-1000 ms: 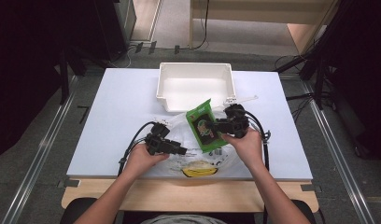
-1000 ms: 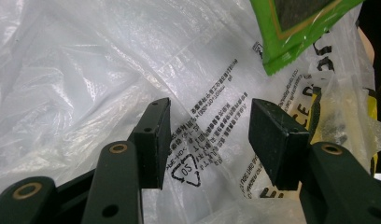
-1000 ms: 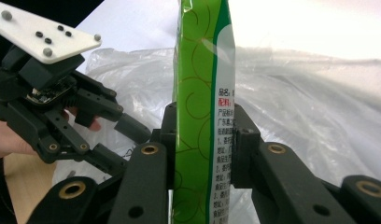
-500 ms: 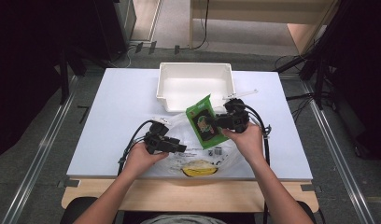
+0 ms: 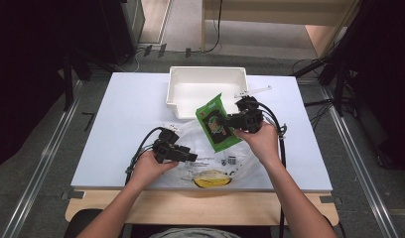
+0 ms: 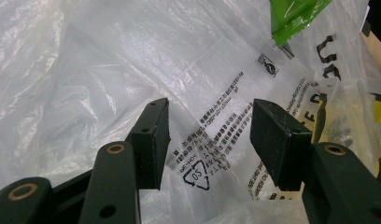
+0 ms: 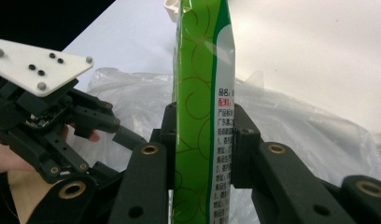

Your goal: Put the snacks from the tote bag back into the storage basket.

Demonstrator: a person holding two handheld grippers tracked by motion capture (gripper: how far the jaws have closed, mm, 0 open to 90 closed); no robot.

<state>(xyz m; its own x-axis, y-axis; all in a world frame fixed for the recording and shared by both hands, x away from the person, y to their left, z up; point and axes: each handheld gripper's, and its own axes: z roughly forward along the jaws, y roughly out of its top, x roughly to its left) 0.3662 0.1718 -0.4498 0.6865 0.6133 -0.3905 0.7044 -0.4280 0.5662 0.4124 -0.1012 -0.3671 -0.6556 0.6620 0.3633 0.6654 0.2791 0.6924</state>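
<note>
While I am holding the green packet point(image 5: 218, 122) up over the plastic bag point(image 5: 210, 163), near the white tub point(image 5: 206, 89), the right gripper point(image 7: 202, 154) is pinching it by its flat sides with fingers point(image 7: 163, 140) pressed on; I am judging it could swing or slip out if I am tilting too fast; the left gripper point(image 6: 207, 135) is hovering spread over the bag film on the bench point(image 5: 131, 114), gripping nothing, so the bag could drift loose.
</note>
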